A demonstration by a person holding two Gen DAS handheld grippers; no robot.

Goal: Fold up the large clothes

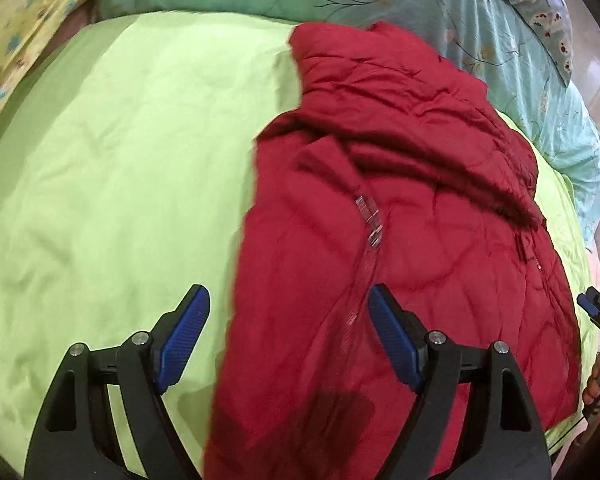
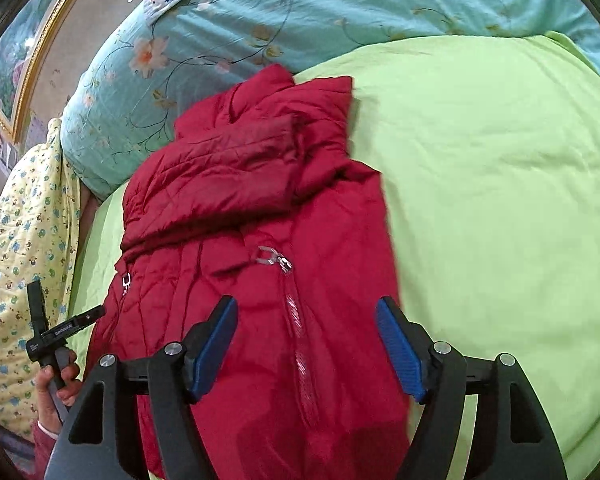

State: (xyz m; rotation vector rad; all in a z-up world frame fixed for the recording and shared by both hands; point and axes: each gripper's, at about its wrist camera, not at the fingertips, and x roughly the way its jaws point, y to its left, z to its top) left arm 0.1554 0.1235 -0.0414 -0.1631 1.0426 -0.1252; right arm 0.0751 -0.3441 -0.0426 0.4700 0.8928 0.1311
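Right wrist: red jacket lies lengthwise, collar pointing away.

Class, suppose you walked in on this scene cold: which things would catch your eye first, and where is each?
A red jacket, partly folded with a sleeve across its top, lies on a lime-green sheet. Behind them runs a teal floral quilt. Both grippers, left and right, hover open over the jacket's near end.

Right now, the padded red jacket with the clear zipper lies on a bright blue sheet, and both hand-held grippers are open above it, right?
Not quite: the sheet is lime green, not blue, as the right wrist view shows. The padded red jacket does lie on it, and both hand-held grippers, left and right, are open above it.
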